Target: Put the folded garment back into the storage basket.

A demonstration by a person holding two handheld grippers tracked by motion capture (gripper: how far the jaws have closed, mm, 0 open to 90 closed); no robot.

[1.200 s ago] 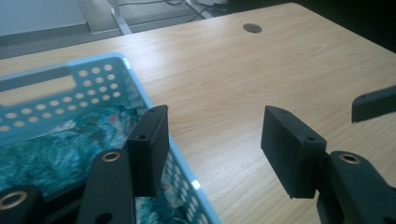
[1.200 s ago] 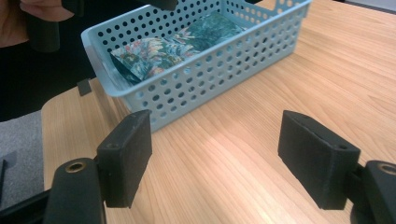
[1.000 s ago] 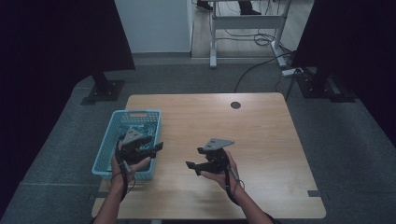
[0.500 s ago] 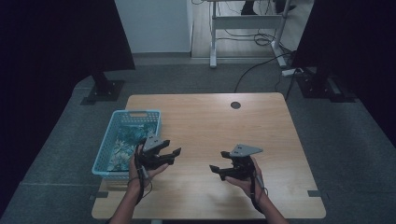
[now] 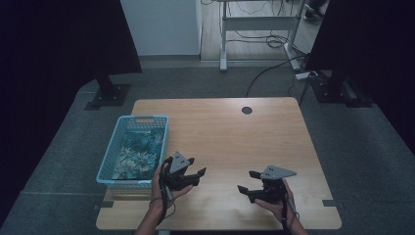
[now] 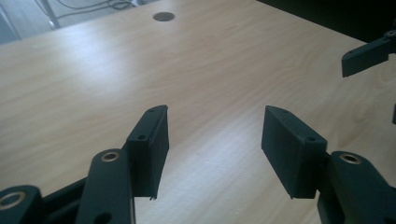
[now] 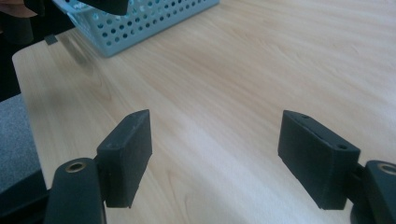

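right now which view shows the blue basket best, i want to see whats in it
The high view: the blue basket sits whole at the table's left edge, with a floral-patterned cloth inside. The right gripper view catches just a corner of its perforated wall, contents hidden. The left gripper view faces bare tabletop.

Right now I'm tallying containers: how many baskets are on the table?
1. A blue basket sits at the table's left edge, holding floral cloth; its perforated wall also shows in the right gripper view.
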